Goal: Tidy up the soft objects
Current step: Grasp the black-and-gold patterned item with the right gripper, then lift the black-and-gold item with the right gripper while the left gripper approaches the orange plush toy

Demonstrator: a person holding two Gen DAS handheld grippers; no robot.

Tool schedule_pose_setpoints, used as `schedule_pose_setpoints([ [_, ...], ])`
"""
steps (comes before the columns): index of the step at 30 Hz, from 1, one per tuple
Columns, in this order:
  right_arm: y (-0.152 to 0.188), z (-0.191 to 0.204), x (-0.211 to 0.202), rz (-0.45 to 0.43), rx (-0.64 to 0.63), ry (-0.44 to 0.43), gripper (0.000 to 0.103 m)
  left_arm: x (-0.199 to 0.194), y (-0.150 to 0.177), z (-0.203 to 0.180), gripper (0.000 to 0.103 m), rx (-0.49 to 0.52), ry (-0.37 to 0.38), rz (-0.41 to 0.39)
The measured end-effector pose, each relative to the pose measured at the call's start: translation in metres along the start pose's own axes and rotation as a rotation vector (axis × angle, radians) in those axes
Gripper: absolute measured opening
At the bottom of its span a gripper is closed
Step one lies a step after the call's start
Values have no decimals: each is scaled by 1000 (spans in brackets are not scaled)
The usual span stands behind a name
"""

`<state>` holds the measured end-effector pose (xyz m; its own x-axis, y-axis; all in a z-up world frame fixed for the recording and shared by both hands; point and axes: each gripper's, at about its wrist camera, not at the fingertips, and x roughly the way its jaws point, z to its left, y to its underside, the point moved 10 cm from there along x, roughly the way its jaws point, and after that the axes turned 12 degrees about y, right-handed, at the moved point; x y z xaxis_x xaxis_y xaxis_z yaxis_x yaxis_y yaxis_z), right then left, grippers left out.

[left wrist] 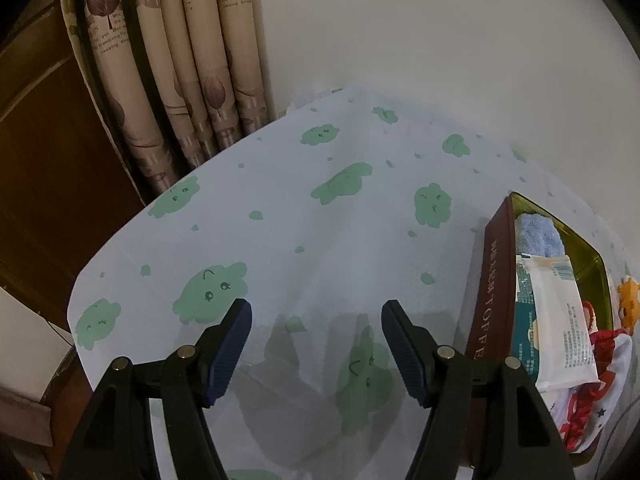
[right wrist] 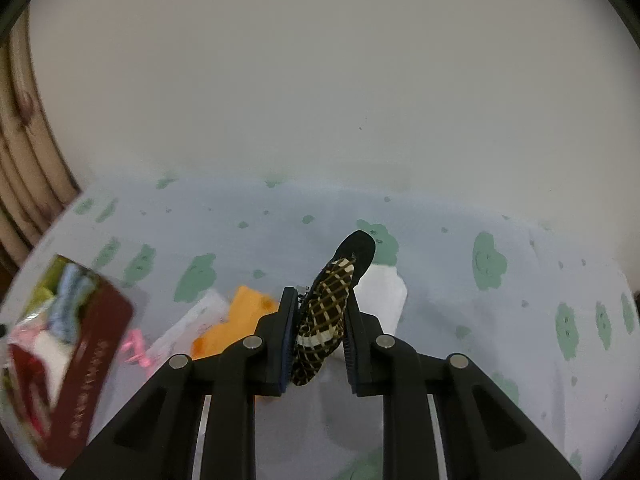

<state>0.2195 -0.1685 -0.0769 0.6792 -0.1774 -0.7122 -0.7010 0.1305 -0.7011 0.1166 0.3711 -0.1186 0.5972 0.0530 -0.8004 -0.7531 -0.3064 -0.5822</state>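
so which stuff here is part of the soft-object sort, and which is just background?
Job:
- right gripper, shut on plaid sock
- left gripper, open
- tin box holding blue towel and tissue pack
- orange cloth and white cloth on the table

Background:
- tablecloth
- curtain
- wall

Towel (left wrist: 538, 236) and packet (left wrist: 558, 320) in tin (left wrist: 494, 280) (on tablecloth (left wrist: 320, 220)) — curtain (left wrist: 180, 60) behind.

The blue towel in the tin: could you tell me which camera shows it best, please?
The left wrist view: the blue towel lies sharp at the far end of the tin. The right wrist view shows it only as a blurred blue patch.
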Motion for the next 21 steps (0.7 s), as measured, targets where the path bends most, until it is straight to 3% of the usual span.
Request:
schedule_pose_setpoints([
  [3,20,-9,-9,-8,-17,26,19,-5,-1,-7,69,4,16,-14],
  [7,55,-35,-6,45,10,51,19,-13,0,-28,69,37,34,-17],
  [10,72,-55,-6,69,36,73,19,-23,0,-57,69,71,90,-30],
  [21,113,-97,-8,102,33,146,19,-40,20,-245,69,358,349,43],
])
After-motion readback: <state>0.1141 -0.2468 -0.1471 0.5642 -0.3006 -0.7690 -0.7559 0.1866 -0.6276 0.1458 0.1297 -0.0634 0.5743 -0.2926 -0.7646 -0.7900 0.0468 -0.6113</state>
